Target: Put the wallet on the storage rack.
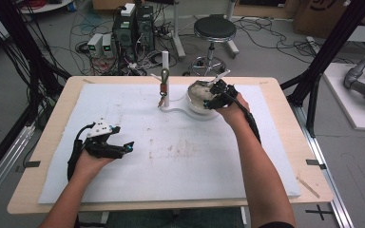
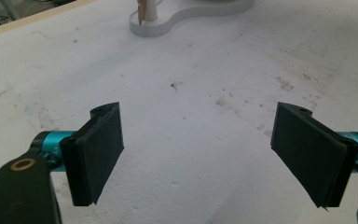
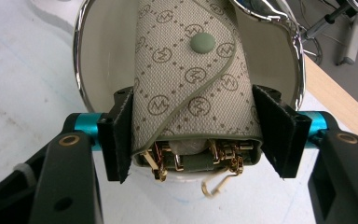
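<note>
1. Monogram key pouch (image 3: 191, 88), beige fabric with a green snap and gold hooks at its open end, sat clamped across its width between the right gripper (image 3: 193, 135) pads.
2. Pouch hung over the white chrome-rimmed bowl (image 3: 98, 56), partly inside the rim.
3. In the high view the right gripper (image 1: 218, 95) was at the bowl (image 1: 197, 105), far centre-right of the white mat (image 1: 195, 161).
4. White stand post (image 1: 165, 78) with a hanging clip stood just left of the bowl, sharing its white base (image 2: 168, 23).
5. Left gripper (image 1: 108, 142) rested near the mat's left side, well apart from the bowl; jaws spread wide, nothing between them (image 2: 198, 154).
</note>
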`<control>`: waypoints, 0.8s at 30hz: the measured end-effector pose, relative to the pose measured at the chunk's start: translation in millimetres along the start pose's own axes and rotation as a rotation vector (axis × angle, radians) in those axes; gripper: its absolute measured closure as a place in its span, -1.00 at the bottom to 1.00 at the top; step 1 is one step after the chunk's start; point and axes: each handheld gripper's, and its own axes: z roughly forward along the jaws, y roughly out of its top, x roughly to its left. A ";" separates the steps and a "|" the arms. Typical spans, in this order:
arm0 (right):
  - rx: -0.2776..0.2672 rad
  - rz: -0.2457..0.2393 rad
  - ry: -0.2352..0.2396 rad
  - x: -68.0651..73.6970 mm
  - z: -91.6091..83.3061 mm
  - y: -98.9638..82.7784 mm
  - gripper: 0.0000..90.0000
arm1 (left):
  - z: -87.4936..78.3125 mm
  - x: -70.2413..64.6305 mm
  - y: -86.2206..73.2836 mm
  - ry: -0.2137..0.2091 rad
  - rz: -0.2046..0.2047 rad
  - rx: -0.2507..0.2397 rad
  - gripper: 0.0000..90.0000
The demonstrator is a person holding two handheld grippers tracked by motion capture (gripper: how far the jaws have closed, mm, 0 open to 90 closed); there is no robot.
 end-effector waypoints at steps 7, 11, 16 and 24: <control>0.043 -0.004 -0.018 1.7 8.3 7.9 -0.22 | -2.0 1.2 -0.6 0.006 -0.004 -0.003 -0.63; 0.047 0.005 -0.027 5.1 9.8 9.0 -0.27 | -2.9 1.7 -0.8 0.006 -0.003 -0.004 -0.63; 0.024 0.012 -0.041 7.1 1.4 8.1 -0.39 | -3.7 1.1 -0.9 0.005 -0.004 -0.008 -0.63; 0.012 0.039 -0.011 2.3 -21.1 0.0 -0.52 | -5.8 0.7 0.0 0.007 0.001 -0.011 -0.63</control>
